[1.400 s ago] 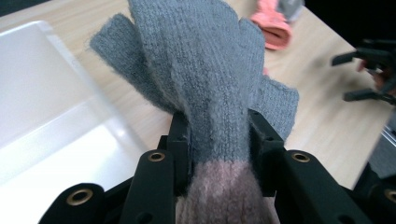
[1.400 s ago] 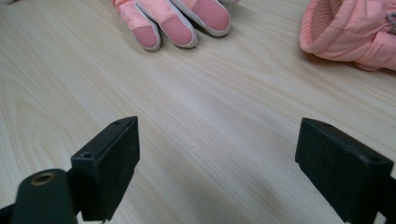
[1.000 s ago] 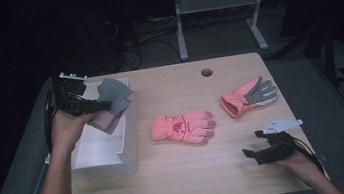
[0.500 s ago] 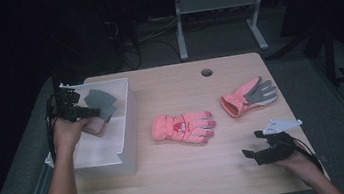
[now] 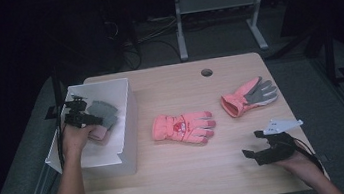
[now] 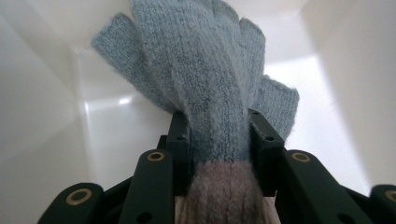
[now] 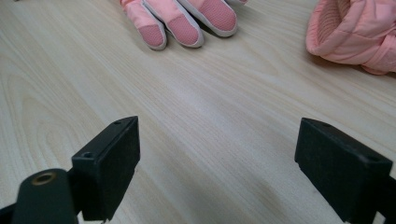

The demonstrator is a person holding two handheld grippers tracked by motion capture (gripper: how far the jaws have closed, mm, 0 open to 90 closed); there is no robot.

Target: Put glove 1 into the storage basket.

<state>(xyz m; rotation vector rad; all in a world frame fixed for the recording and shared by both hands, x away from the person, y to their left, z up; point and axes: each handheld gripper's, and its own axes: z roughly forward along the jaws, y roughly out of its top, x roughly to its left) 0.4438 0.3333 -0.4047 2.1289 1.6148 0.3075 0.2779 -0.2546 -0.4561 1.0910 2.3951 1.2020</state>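
From above, the left gripper (image 5: 82, 116) has dropped down inside the white box (image 5: 128, 128) at the table's left edge; a second ago it was carrying the grey knit glove (image 5: 103, 112) above the box's rim. Now glove and gripper sit low between the walls, so the drop-off looks nearly done and only the release seems left. On the bare wood I count two pink gloves: one pink ski glove (image 5: 183, 128) lying flat near the middle of the table (image 5: 180, 176), the other pink glove (image 5: 249, 96) palm up toward the far right corner. The right gripper (image 5: 262, 148) rests by the near right corner, as it did a second ago.

Looking along the left gripper's jaws, they are clamped on the grey knit glove (image 6: 205, 79) just above its pinkish cuff, its fingers fanned out against the box's white walls (image 6: 42, 116). One knit glove, one box.

Along the right gripper, both jaws stand wide apart with only table (image 7: 210, 140) between them; the fingertips of one pink glove (image 7: 182, 23) and the cuff of the other (image 7: 355, 32) lie ahead.
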